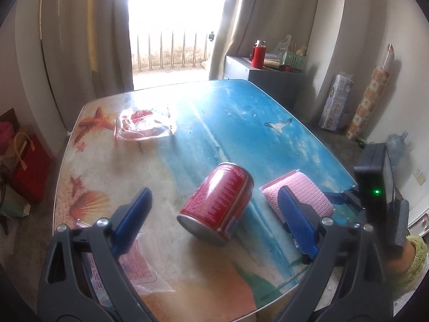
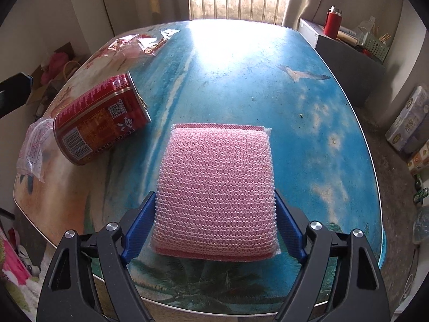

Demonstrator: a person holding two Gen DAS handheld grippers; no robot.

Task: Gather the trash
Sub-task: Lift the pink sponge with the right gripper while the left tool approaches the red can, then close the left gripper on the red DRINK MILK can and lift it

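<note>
A red drink can (image 1: 217,204) lies on its side on the beach-print table (image 1: 241,112). My left gripper (image 1: 214,191) hovers over it, open, with one blue finger on each side and no contact. The can (image 2: 99,119) shows at the left in the right wrist view. A pink mesh sponge (image 2: 214,187) fills the gap of my right gripper (image 2: 215,196), whose blue pads press on its two sides. That sponge (image 1: 303,190) lies just right of the can. A crumpled clear wrapper (image 1: 144,124) rests at the far left, and a printed plastic bag (image 1: 134,265) lies under my left finger.
A red gift bag (image 1: 29,169) and clutter stand on the floor to the left. A dark cabinet (image 1: 270,80) with a red flask (image 1: 258,53) is behind the table on the right. Tissue packs (image 1: 335,102) lean on the right wall. A green sleeve (image 1: 415,263) shows at the right edge.
</note>
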